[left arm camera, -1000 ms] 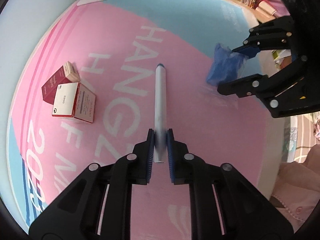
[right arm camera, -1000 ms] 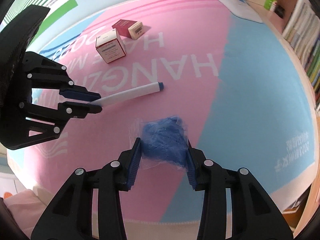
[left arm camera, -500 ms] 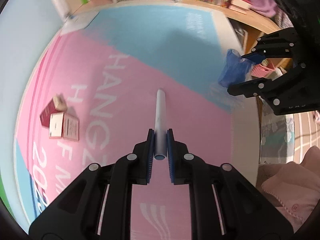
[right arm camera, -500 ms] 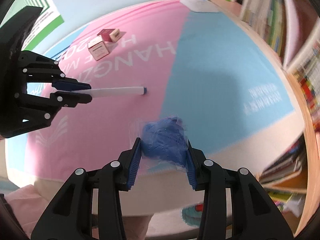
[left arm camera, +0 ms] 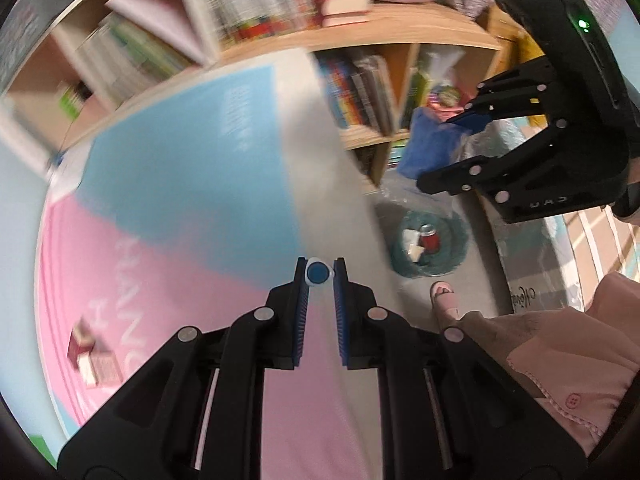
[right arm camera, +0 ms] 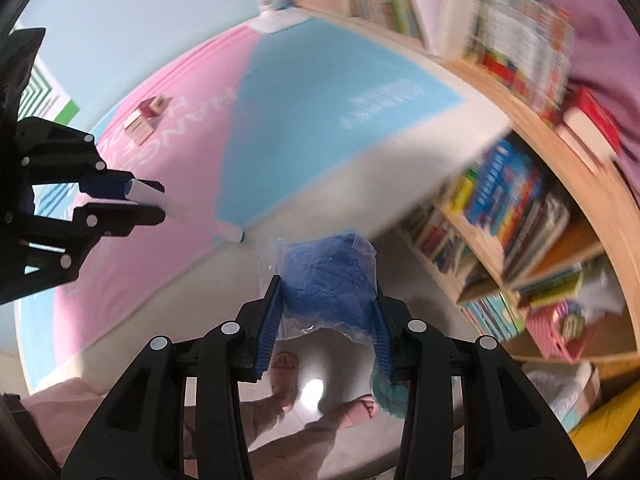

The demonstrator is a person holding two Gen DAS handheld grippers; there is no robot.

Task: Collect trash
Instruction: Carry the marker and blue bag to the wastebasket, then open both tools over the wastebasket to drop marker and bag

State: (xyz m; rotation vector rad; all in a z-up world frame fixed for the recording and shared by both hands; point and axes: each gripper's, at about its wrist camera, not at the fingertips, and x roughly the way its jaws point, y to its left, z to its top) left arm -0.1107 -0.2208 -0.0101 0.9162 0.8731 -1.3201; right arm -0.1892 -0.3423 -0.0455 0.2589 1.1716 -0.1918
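Note:
My left gripper (left arm camera: pixel 319 276) is shut on a white marker with a blue cap (left arm camera: pixel 318 273), seen end-on near the table's edge; the marker also shows in the right wrist view (right arm camera: pixel 184 210). My right gripper (right arm camera: pixel 326 320) is shut on a clear bag of crumpled blue stuff (right arm camera: pixel 330 286), held off the table above the floor. That bag (left arm camera: pixel 430 146) and gripper (left arm camera: pixel 456 148) show at upper right in the left wrist view. A teal bin (left arm camera: pixel 430 246) with a red can and paper stands on the floor below; only its rim (right arm camera: pixel 386 394) shows in the right wrist view.
Two small red-and-white boxes (left arm camera: pixel 94 360) lie on the pink and blue table mat (left arm camera: pixel 180 184), also in the right wrist view (right arm camera: pixel 146 120). Bookshelves (right arm camera: pixel 516 196) stand past the table's edge. The person's feet (left arm camera: pixel 444 304) are on the floor near the bin.
Both grippers lifted their loads off the table and swung right, past the table's edge toward the floor bin. The boxes stayed in place.

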